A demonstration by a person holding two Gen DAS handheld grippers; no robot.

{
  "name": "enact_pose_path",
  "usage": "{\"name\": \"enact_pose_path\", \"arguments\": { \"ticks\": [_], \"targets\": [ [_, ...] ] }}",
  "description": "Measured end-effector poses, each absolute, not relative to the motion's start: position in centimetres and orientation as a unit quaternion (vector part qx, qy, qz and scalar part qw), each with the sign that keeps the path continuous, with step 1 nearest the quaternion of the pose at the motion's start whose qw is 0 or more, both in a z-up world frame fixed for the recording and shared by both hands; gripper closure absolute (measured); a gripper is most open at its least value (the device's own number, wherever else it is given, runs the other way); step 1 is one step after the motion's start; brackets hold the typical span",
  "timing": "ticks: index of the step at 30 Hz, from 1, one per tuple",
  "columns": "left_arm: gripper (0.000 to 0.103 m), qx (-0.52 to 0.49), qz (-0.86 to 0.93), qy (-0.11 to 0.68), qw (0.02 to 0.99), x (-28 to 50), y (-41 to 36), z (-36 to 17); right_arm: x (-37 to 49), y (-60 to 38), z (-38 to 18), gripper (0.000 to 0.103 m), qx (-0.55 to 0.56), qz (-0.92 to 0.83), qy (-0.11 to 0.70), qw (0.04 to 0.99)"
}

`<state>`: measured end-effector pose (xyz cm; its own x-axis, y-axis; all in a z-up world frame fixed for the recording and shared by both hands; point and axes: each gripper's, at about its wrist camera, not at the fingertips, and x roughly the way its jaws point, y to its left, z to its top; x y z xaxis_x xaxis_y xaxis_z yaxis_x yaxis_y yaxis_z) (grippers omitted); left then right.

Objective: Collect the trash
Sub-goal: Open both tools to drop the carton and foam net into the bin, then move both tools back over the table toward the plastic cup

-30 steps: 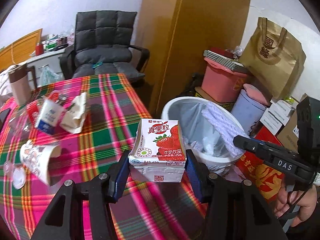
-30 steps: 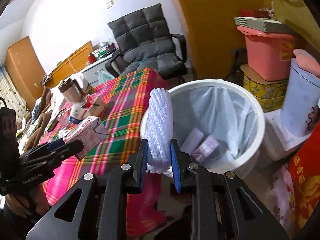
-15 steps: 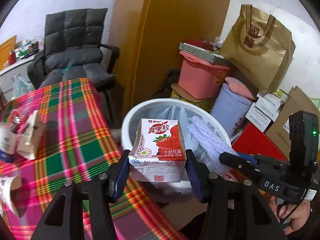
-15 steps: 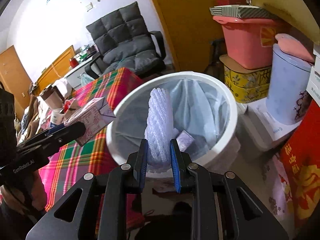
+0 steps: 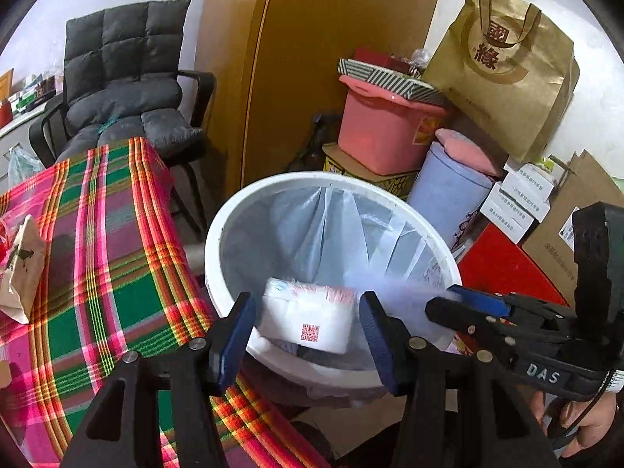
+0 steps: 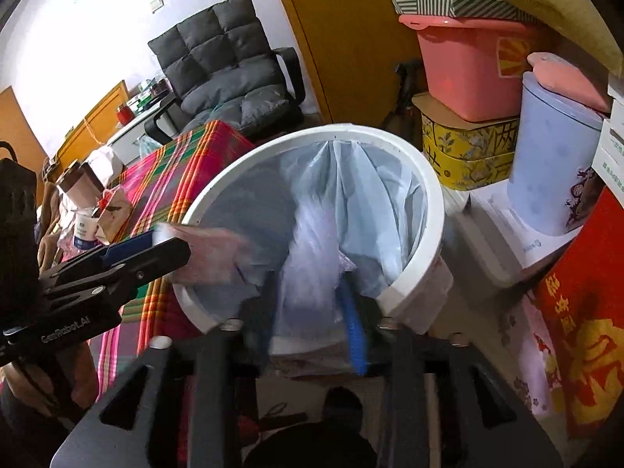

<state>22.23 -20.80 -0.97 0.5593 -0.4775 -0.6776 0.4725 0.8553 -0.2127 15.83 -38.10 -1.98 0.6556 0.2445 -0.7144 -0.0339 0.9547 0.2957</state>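
A white bin with a clear liner stands beside the plaid table; it also shows in the right wrist view. My left gripper is open over the bin's near rim. The strawberry milk carton is blurred between the jaws, tipped and falling into the bin; in the right wrist view the carton is a pink blur. My right gripper is open over the bin, and the white foam net is a blur dropping between its fingers.
A grey padded chair stands behind the table. A pink tub, a lilac canister, a brown paper bag and boxes crowd the floor behind the bin. A crumpled paper bag lies on the table's left.
Both grippers moved over the bin and opened. The milk carton left the left jaws and the foam net left the right jaws; both are falling into the bin.
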Motion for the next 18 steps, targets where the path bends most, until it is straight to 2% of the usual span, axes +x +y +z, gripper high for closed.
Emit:
{"name": "enact_pose_path", "arguments": {
  "ticks": [18],
  "targets": [
    [0.045,-0.024,-0.218,0.368,0.904,18.8,-16.5,1.2,13.8,-35.8,0.4,0.048,0.121,0.124,0.372,0.912]
  ]
}}
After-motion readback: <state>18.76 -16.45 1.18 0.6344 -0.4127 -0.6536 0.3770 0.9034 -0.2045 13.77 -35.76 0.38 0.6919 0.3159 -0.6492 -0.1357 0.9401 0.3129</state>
